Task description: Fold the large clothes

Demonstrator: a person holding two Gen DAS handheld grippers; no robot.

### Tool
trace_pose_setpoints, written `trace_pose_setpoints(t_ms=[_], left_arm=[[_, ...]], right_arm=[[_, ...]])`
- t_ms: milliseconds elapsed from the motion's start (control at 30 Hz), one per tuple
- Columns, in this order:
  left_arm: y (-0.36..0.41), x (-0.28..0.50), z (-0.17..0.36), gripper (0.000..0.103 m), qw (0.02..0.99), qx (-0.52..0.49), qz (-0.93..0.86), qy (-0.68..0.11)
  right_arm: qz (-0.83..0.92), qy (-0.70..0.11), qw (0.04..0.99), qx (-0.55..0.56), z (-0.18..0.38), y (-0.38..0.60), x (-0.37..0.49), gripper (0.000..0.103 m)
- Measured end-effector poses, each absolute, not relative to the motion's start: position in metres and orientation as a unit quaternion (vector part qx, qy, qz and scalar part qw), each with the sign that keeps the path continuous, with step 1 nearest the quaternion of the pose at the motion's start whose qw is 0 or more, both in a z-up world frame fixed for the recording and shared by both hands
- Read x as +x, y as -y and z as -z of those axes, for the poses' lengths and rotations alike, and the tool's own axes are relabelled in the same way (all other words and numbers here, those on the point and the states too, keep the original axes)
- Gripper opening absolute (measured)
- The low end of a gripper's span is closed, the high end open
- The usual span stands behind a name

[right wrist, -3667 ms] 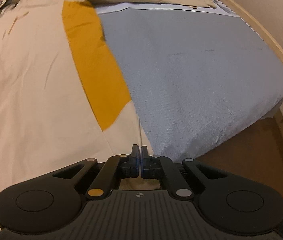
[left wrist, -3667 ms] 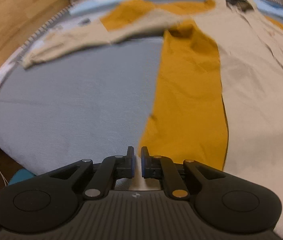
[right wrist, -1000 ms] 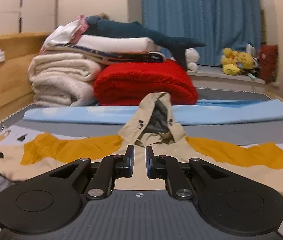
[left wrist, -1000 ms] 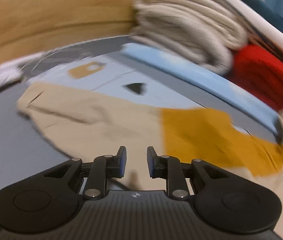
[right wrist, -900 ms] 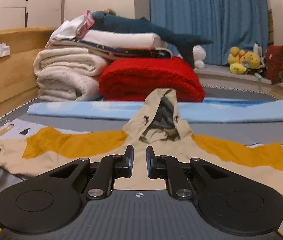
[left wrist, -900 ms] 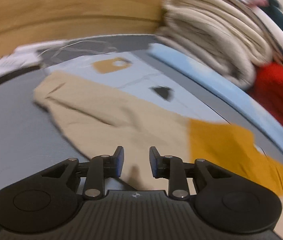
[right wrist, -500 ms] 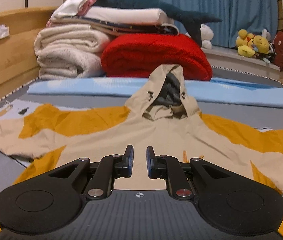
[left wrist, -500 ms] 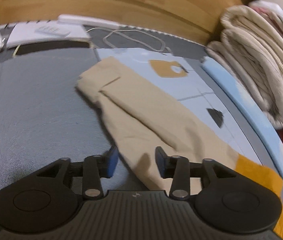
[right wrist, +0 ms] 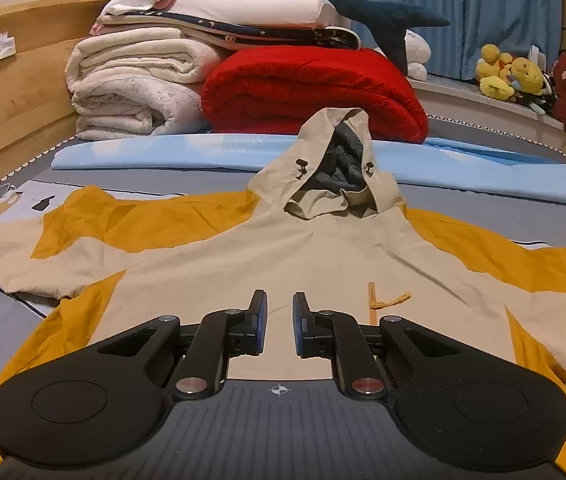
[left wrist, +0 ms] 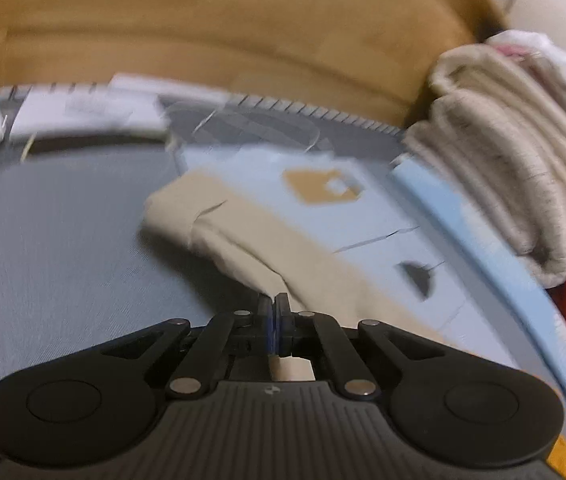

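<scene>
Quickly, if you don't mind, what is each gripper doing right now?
Left gripper: has just closed, pinching the edge of the beige sleeve.
Right gripper: slightly open, holding nothing, above the hooded jacket.

Hooded jacket (right wrist: 323, 264): thin woven cloth, matt, beige with mustard panels, lightly creased; hood lined in grey fleecy fabric. Bed sheet (left wrist: 63, 248): grey cloth, fine even weave, matt. Light blue mat (right wrist: 463, 168): smooth, soft-looking, matt. Red blanket (right wrist: 307, 88): thick plush, fuzzy pile. Cream blankets (right wrist: 135, 84): nubbly, rough-textured cloth, folded in rolls. Bed frame (right wrist: 11, 88): pale wood, smooth, satin finish. Curtain (right wrist: 483, 12): blue pleated cloth. Right gripper (right wrist: 279, 312) and left gripper (left wrist: 273, 308): black matt plastic, ribbed body, shiny metal pivot pins, blue rubbery-looking pads inside the jaws.
</scene>
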State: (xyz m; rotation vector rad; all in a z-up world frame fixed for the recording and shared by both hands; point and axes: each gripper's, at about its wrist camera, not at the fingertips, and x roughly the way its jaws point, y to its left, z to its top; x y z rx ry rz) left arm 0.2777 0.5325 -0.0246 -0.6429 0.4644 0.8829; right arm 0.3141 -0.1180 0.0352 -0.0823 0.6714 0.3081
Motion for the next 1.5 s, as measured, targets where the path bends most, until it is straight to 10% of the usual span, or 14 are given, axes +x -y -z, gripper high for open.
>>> trace_pose_setpoints(t_ms=[500, 800, 1300, 1500], left_arm=[[-0.262, 0.361, -0.084, 0.000, 0.955, -0.158, -0.174, -0.179], [-0.039, 0.373, -0.055, 0.005, 0.922, -0.108, 0.160, -0.335], [-0.143, 0.375, -0.048, 0.014, 0.901, -0.144, -0.104, -0.396], [-0.155, 0.394, -0.048, 0.028, 0.909, -0.139, -0.104, -0.378]], right_arm=[[-0.105, -0.361, 0.927, 0.001, -0.044, 0.153, 0.321, 0.008], [-0.062, -0.389, 0.918, 0.045, -0.042, 0.184, 0.331, 0.008], [-0.041, -0.419, 0.895, 0.151, -0.027, 0.224, 0.345, 0.010], [-0.087, -0.444, 0.885, 0.110, -0.009, 0.198, 0.356, 0.031]])
